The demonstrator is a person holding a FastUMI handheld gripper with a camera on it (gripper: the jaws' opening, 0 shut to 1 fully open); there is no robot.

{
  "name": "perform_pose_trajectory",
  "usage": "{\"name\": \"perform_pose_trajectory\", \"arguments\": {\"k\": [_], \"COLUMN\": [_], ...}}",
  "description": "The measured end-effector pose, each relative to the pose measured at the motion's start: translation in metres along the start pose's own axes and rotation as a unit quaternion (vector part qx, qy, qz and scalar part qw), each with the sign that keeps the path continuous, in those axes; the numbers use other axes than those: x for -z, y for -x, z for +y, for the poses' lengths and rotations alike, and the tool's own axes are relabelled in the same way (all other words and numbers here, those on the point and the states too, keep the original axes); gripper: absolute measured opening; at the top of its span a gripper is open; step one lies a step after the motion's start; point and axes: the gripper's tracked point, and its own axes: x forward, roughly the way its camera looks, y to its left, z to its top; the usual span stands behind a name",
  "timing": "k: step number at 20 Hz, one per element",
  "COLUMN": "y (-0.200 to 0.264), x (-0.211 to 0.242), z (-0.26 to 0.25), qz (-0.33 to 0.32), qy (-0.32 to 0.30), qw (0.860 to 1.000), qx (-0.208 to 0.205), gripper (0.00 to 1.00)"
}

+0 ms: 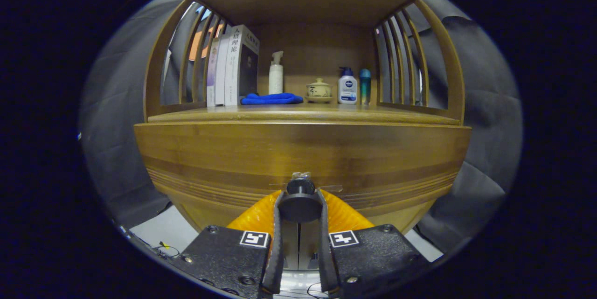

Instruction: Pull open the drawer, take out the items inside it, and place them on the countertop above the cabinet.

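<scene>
We saw the hand-held gripper pinching the round knob of the wooden drawer below the table.

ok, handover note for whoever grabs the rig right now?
Gripper: fingers closed on the round drawer knob, one on each side of it.
Drawer front: looks shut or barely moved; its contents can't be seen.
Countertop above: books, blue cloth, white pump bottle, lidded ceramic cup, two more bottles at the back; front strip free.
Done: knob gripped.
Left: pull drawer open, take items out, set them on the countertop.
</scene>
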Motion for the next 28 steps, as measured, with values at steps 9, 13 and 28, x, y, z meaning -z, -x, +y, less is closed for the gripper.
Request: {"name": "perform_pose_trajectory", "arguments": {"k": [9, 13, 28], "y": [0.059, 0.088, 0.145], "x": [0.017, 0.028, 0.057], "z": [-0.003, -0.004, -0.002], "qz": [-0.003, 0.001, 0.03], "qy": [0.003, 0.004, -0.006], "qw": [1.0, 1.0, 0.999], "qx": [-0.004, -0.005, -0.008], "gripper": [0.34, 0.34, 0.34]}}
